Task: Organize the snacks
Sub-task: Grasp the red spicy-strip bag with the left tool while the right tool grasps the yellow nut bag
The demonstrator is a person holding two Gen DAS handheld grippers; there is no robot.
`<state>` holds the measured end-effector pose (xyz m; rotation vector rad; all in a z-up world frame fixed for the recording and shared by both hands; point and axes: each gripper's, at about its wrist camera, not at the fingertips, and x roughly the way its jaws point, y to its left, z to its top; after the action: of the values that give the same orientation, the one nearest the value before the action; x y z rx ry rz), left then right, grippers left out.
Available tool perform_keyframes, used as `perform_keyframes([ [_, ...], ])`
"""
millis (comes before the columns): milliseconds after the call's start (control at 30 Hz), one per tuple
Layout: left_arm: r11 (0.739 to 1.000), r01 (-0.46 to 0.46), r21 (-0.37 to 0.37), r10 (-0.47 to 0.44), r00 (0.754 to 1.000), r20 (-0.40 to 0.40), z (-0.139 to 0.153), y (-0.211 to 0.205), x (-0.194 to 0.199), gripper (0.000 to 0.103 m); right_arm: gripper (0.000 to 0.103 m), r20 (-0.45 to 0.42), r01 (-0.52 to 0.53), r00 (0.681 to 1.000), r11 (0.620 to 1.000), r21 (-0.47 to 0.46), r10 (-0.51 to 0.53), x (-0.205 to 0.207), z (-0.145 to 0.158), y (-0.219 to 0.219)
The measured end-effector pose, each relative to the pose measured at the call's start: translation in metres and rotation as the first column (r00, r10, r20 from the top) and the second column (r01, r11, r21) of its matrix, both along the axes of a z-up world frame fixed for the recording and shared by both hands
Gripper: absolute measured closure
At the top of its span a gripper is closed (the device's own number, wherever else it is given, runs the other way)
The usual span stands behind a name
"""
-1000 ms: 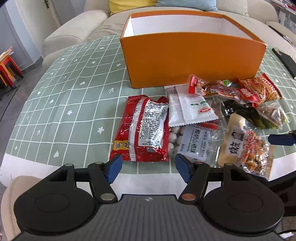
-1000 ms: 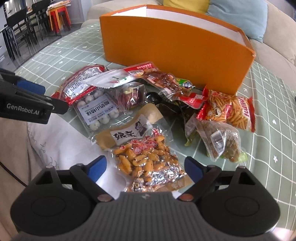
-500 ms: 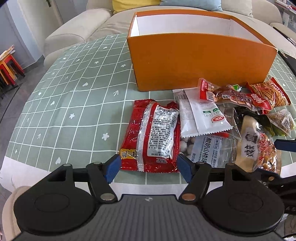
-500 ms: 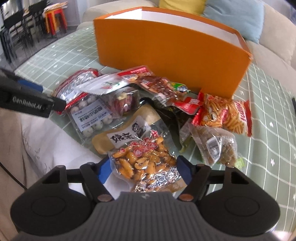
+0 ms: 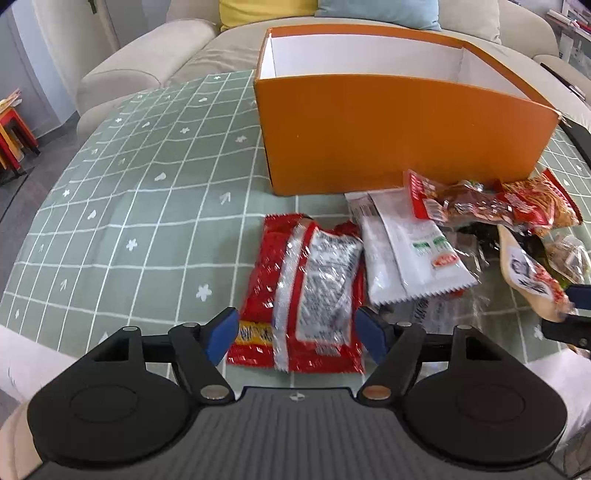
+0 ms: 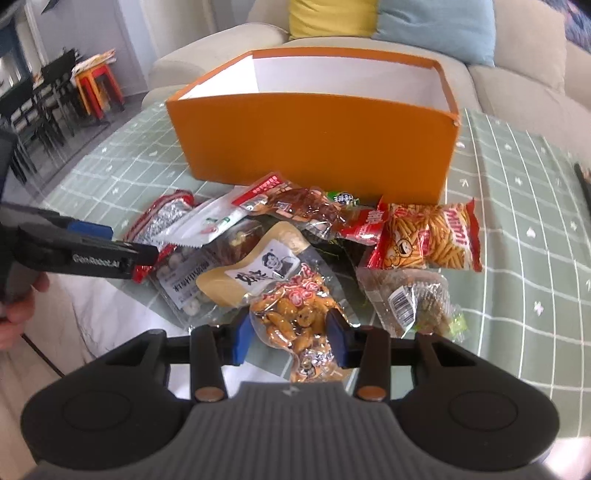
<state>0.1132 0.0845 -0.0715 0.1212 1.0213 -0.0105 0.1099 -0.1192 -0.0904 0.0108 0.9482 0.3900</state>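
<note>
An open orange box (image 5: pixel 388 133) with a white inside stands on the green checked tablecloth; it also shows in the right wrist view (image 6: pixel 314 136). A pile of snack packets lies in front of it. My left gripper (image 5: pixel 295 334) is open, its blue pads either side of the near end of a red and silver packet (image 5: pixel 303 288). My right gripper (image 6: pixel 290 338) is shut on a clear bag of orange nuts (image 6: pixel 295 314) and holds its near end. The left gripper shows in the right wrist view (image 6: pixel 85 251).
Other packets in the pile: a white sachet (image 5: pixel 413 251), a red meat snack (image 6: pixel 295 203), a Mimi stick snack bag (image 6: pixel 428 236), a tan pouch (image 6: pixel 258 266), a bag of white balls (image 6: pixel 184 280). A sofa with cushions (image 6: pixel 424 22) stands behind the table.
My right gripper has closed on the nut bag. My left gripper has moved forward so its pads sit either side of the red packet.
</note>
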Motion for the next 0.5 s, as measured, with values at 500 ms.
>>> perform_keyframes([
  [500,0.970,-0.091,-0.225,0.084,0.996,-0.040,-0.021,0.031,0.025,0.004,0.048,0.053,-0.043,0.997,0.995,-0.090,0.048,-0.002,-0.019,0.018],
])
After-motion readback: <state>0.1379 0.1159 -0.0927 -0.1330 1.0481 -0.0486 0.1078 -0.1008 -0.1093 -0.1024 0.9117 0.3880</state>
